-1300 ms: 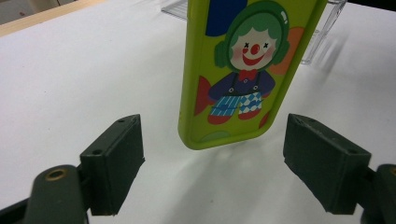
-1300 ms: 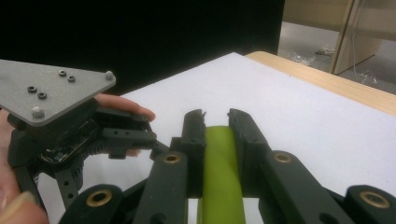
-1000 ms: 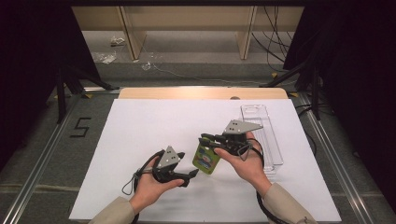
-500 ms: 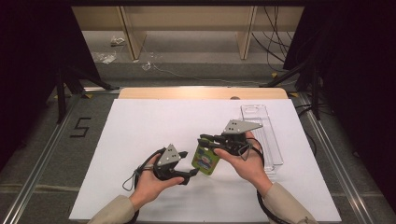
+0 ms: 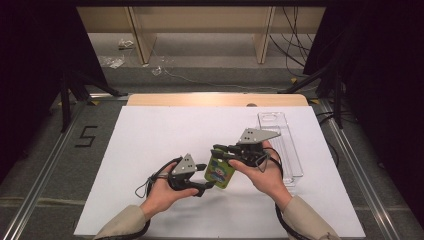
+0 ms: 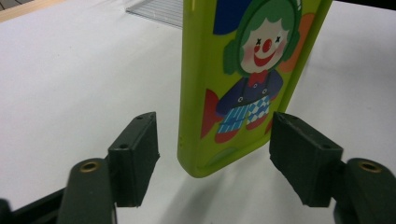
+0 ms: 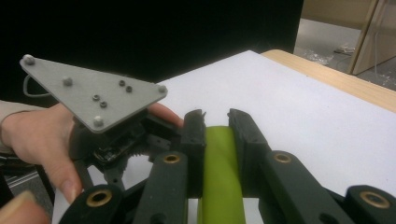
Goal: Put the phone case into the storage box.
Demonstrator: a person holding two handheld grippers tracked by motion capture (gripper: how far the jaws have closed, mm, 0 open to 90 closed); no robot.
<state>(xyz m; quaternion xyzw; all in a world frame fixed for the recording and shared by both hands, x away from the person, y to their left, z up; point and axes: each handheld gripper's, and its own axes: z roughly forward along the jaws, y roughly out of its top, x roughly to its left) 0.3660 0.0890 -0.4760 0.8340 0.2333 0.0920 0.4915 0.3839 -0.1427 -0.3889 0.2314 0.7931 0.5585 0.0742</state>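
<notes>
Right tongs around phone case

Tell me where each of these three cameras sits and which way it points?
High view: above the person's side, looking forward and down on the table; both forearms and hands show.
Left gripper view: rides the left tool, looking along its open jaws at the green case.
Right gripper view: rides the right tool, shut on the case's edge; left hand shows.
All share the case.
</notes>
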